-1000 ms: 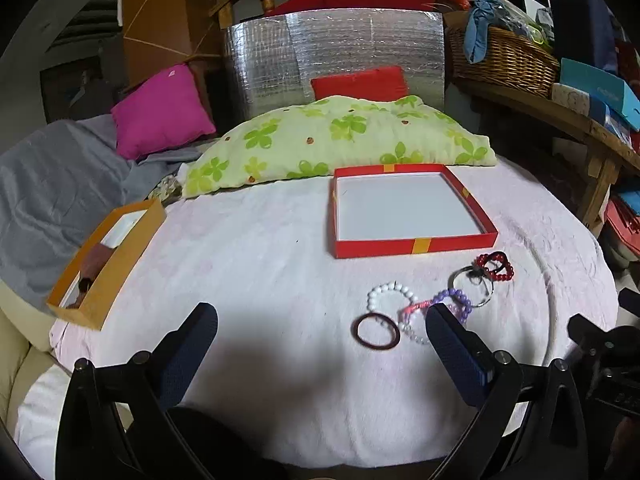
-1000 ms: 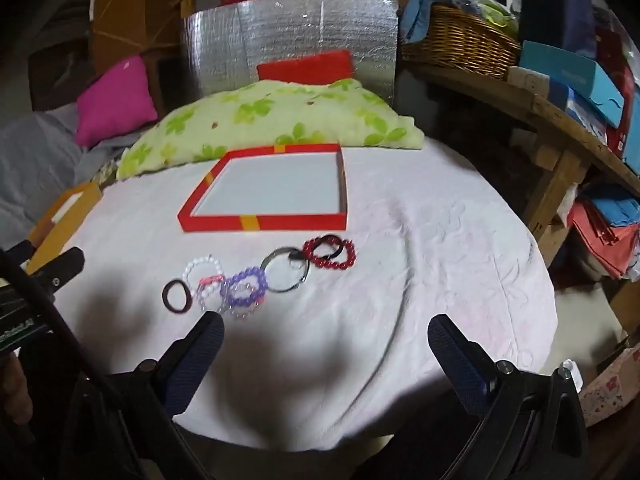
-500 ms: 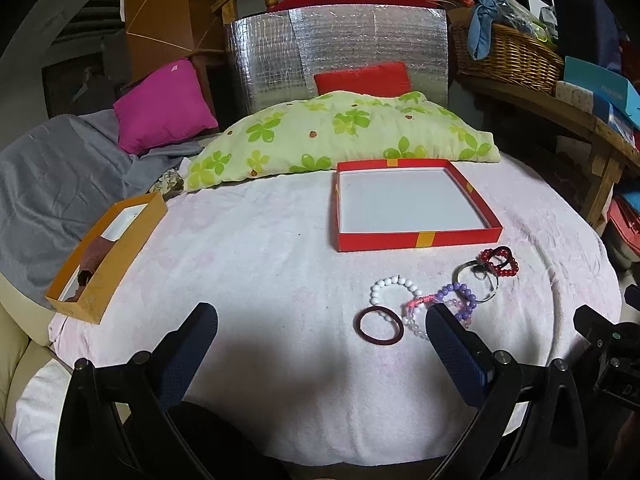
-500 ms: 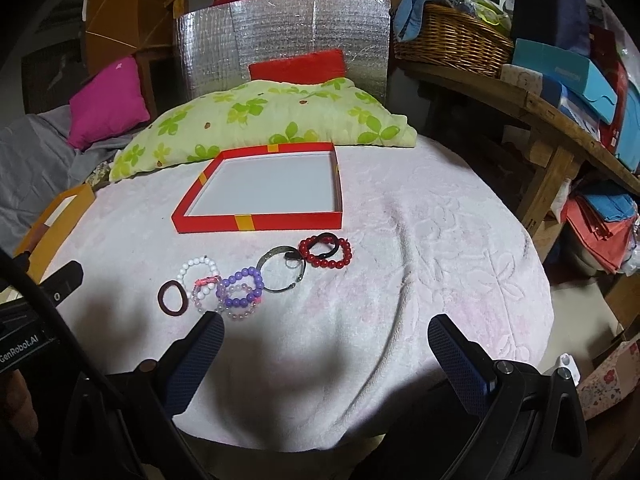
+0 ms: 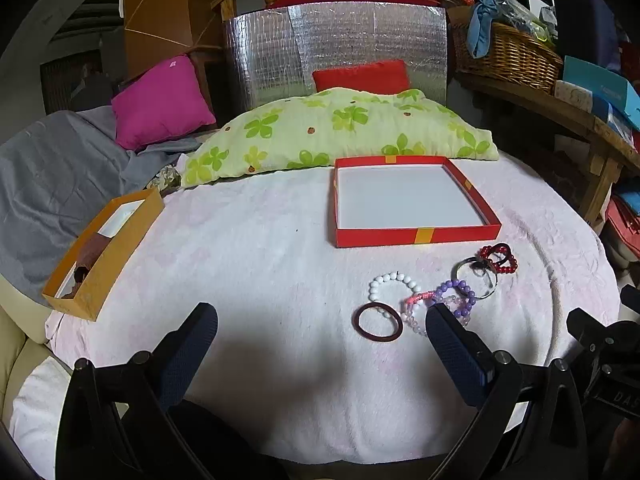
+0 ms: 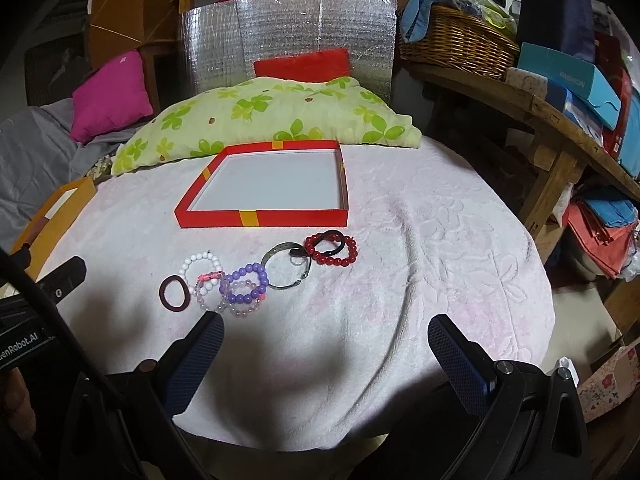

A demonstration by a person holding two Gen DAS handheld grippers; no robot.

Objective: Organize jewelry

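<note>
Both claws hover above the near edge of a round tabletop point(image 5: 248, 248) covered with a pale pink textured cloth. The left claw point(image 5: 320, 344) has its fingers spread wide apart and holds nothing. The right claw point(image 6: 326, 354) is likewise spread wide and empty.

The jewelry lies in a loose row on the cloth, in front of a shallow red box point(image 6: 264, 216) with a white interior and yellow tape marks on its walls. The box holds no jewelry. In the right wrist view the row runs, left to right:

- dark maroon hair tie point(image 6: 173, 293), lying flat and just beside the white bead bracelet point(image 6: 199, 261);
- pink cord bracelet point(image 6: 211, 277), overlapping the white beads;
- purple bead bracelet point(image 6: 245, 285), lying over a clear pale-pink bead bracelet point(image 6: 240, 312);
- open metal bangle point(image 6: 286, 270), touching the purple beads at its left;
- red bead bracelet point(image 6: 332, 251), with a black hair tie point(image 6: 334, 240) lying across it.

In the left wrist view the same row sits right of centre, and the right finger point(image 5: 454, 350) of the left claw covers the near part of the clear beads.

An orange cardboard box point(image 5: 102, 254) sits at the left edge of the tabletop, well apart from the jewelry. A green floral pillow point(image 5: 332, 132) lies just behind the red box. A magenta cushion point(image 5: 160, 102) and a silver foil panel point(image 5: 336, 44) stand farther back. A wicker basket point(image 6: 456, 46) rests on a wooden shelf at right.
</note>
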